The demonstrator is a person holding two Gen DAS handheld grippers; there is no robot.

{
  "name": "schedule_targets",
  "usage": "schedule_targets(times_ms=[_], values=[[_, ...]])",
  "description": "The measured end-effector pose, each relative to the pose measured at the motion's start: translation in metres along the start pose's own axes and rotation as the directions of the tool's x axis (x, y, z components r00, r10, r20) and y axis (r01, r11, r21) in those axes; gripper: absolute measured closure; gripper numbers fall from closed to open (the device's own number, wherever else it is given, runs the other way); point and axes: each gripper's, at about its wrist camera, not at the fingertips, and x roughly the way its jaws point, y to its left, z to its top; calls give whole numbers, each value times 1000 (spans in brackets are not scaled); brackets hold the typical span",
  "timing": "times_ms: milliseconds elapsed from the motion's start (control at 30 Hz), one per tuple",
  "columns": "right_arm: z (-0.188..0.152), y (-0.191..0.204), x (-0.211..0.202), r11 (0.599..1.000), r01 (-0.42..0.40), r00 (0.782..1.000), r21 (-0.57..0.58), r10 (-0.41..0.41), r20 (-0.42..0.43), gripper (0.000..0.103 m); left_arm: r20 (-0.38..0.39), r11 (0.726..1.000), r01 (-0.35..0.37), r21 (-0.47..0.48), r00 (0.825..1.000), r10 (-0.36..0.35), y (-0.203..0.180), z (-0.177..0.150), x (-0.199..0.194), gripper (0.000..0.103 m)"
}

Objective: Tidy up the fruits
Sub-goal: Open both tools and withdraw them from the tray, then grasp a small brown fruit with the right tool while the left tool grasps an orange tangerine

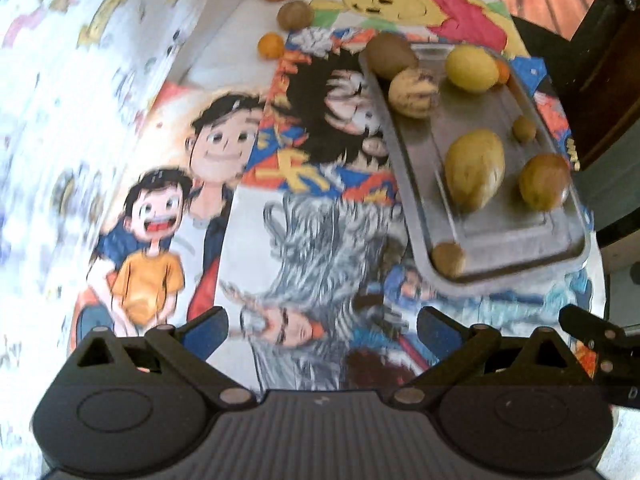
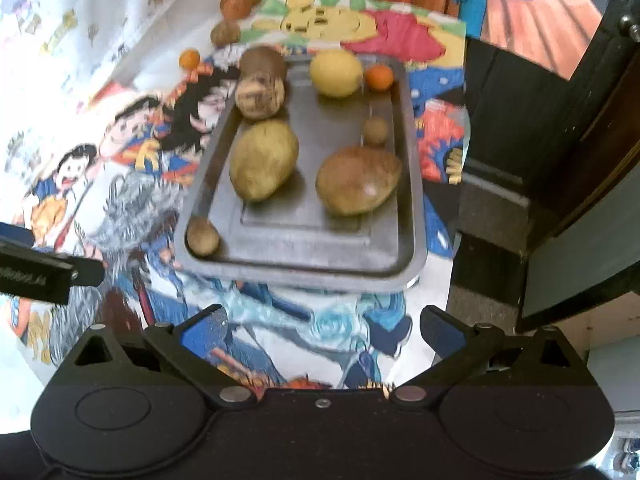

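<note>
Cartoon-print bench (image 2: 132, 184), metal tray (image 2: 404, 184) centre frame. Mango (image 2: 356, 180): firm, smooth, rollable; grip across middle. Both hand-held grippers, left (image 1: 322, 330) and right (image 2: 322, 330), wide open, empty.

No text can be read with certainty. On the black bar (image 2: 44, 276) at nine o'clock in the right wrist view, pale lettering shows but is too blurred to make out. Yellow marks on the cartoon-printed cloth (image 1: 294, 170) may be letters; they cannot be made out either
</note>
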Motion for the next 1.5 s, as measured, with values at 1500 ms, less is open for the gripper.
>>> schedule_targets(times_ms=[1500], values=[[90,29,30,995,-78,983,56,86,-165,1,-104,998,-37,-60,994,31,65,80,52,1]])
